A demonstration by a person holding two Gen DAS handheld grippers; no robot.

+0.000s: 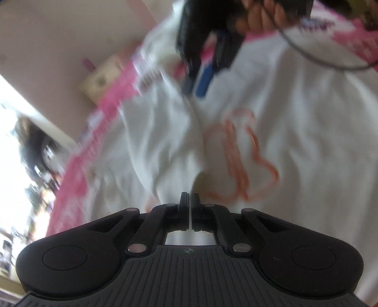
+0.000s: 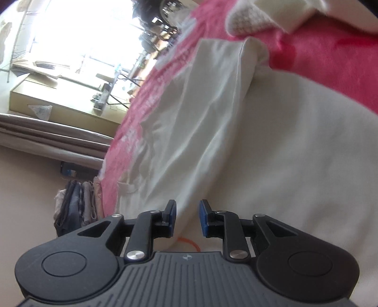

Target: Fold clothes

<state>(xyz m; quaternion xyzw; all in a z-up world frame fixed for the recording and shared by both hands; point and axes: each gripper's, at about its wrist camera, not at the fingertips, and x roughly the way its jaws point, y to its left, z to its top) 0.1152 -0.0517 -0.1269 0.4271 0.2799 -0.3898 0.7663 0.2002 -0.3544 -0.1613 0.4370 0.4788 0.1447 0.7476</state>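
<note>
A white garment (image 1: 295, 118) with an orange heart outline (image 1: 248, 160) lies rumpled on a pink patterned bedspread (image 1: 78, 179); the left wrist view is motion-blurred. My left gripper (image 1: 190, 200) is shut, and the cloth bunches up into its fingertips. Farther off, my right gripper (image 1: 195, 87) with blue pads hangs over the garment, held by a hand (image 1: 262, 16). In the right wrist view the right gripper (image 2: 188, 212) stands open, with a raised fold of the white garment (image 2: 212, 132) running between its fingers and touching neither pad.
The pink bedspread (image 2: 330, 61) extends past the garment. A folded pale cloth (image 2: 271, 14) lies at its far end. A pile of clothes (image 2: 75, 205) stands on the floor beside the bed, curtains (image 2: 47, 139) and a bright window beyond. A black cable (image 1: 319, 59) trails from the hand.
</note>
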